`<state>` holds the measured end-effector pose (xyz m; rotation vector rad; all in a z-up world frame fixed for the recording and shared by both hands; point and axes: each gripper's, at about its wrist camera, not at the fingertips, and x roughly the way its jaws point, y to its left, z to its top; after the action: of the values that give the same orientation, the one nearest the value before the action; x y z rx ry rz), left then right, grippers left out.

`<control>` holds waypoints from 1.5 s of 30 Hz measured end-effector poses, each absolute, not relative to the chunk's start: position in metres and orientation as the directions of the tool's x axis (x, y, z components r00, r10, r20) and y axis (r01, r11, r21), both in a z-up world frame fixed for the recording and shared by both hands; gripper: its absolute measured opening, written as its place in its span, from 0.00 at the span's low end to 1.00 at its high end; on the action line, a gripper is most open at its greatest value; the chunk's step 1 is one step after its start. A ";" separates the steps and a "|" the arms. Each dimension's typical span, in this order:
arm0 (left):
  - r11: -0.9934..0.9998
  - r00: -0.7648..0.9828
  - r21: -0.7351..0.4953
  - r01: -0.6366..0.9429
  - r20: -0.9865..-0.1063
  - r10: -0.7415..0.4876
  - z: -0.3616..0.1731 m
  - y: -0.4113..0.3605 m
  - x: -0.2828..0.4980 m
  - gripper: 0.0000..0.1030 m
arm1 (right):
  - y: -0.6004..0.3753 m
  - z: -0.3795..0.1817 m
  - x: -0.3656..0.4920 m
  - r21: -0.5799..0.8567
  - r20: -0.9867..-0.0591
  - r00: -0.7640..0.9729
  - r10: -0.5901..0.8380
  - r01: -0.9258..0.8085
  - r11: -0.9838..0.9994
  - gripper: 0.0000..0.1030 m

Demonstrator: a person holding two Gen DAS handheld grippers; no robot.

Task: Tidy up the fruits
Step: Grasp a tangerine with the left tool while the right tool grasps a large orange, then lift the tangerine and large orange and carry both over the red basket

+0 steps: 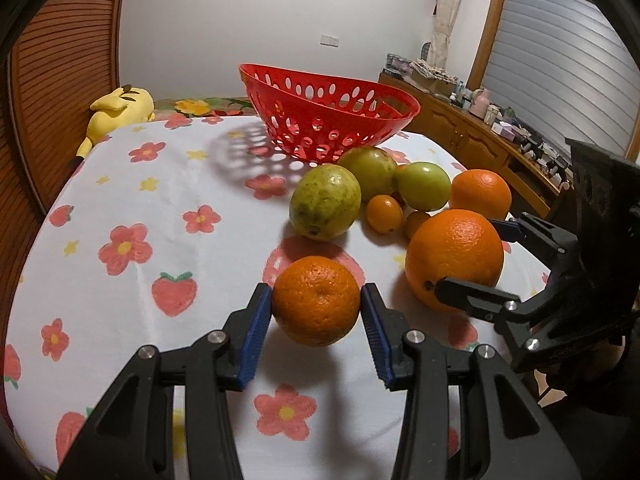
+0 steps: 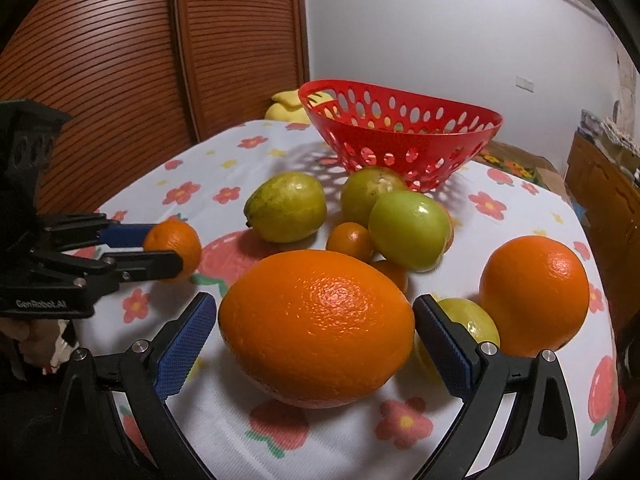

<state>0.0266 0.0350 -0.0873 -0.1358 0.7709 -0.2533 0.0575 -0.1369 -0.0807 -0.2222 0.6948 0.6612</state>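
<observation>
My left tool (image 1: pixel 317 305) is clamped on a small orange (image 1: pixel 316 300), its blue pads pressed to both sides, low over the floral tabletop (image 1: pixel 132 208). My right tool (image 2: pixel 316 332) grips a large orange (image 2: pixel 316 326) the same way, just right of the first. Behind them lie three green fruits, the nearest (image 1: pixel 325 206) beside two small kumquats (image 1: pixel 384 213), and another orange (image 1: pixel 481 194). The red perforated basket (image 1: pixel 328 108) stands beyond, holding nothing visible.
</observation>
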 end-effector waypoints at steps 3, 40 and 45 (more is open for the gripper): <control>0.961 0.691 -0.214 0.173 -0.669 -0.273 -0.086 0.035 0.026 0.43 | -0.135 -0.084 0.060 0.009 -0.662 0.576 0.479 -0.634 0.773 0.99; 0.966 0.734 -0.198 0.165 -0.630 -0.254 -0.063 0.040 0.037 0.43 | -0.139 -0.049 0.072 -0.001 -0.610 0.595 0.523 -0.661 0.750 0.97; 0.968 0.747 -0.183 0.171 -0.616 -0.248 -0.053 0.039 0.041 0.43 | -0.147 -0.037 0.074 0.001 -0.594 0.609 0.526 -0.652 0.758 0.97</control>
<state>0.0409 0.0385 -0.0528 -0.1177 0.6898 -0.2295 0.0742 -0.1467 -0.0372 -0.2244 0.6086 0.6868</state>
